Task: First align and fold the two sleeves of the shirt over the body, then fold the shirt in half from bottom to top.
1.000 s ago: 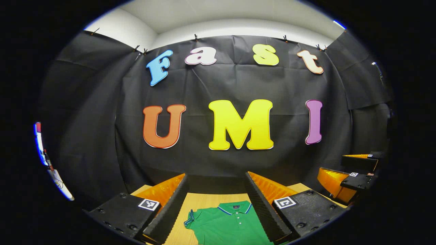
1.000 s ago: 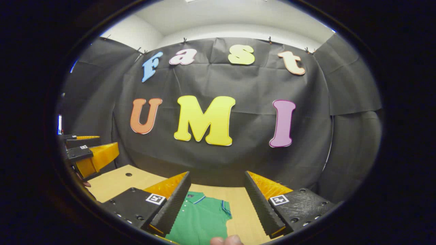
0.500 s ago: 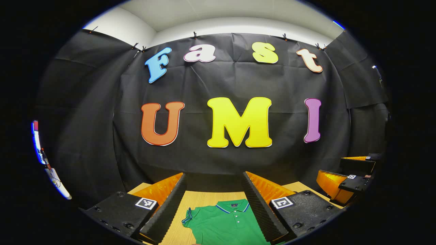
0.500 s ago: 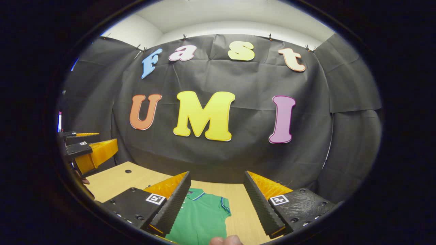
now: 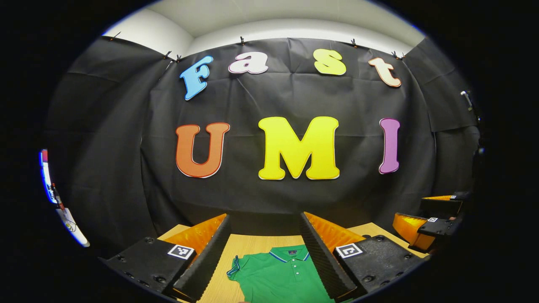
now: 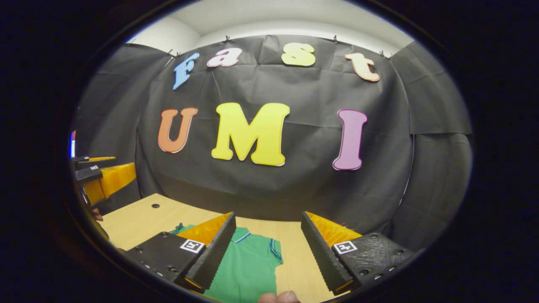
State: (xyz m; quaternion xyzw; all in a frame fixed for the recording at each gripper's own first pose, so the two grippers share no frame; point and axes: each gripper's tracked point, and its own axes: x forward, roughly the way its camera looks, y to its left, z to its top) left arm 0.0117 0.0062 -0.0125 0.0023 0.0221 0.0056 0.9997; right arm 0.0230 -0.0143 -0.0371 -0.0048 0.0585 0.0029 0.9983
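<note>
In the left gripper view the left gripper (image 5: 265,229) is held above the wooden table (image 5: 246,246) with its two fingers spread wide, and nothing is between them. Below and between the fingers lies the green shirt (image 5: 280,275), flat on the table with its front side up. Its collar (image 5: 289,255) points toward the black cloth wall (image 5: 273,198), and one short sleeve (image 5: 235,269) lies out to the side, not folded over the body. At the right edge of this view the right gripper (image 5: 425,219) is seen, near the table edge and well apart from the shirt. In the right gripper view the right gripper (image 6: 268,227) is also wide open and holds nothing. The shirt (image 6: 248,269) lies on the table (image 6: 139,219) between and below its fingers, partly hidden behind the left finger, and the other sleeve (image 6: 276,252) lies out to the right side. At the left edge of this view the left gripper (image 6: 99,176) is seen above the table. At the bottom edge there is a fingertip (image 6: 278,297) of a person, beside the lower part of the shirt.
</note>
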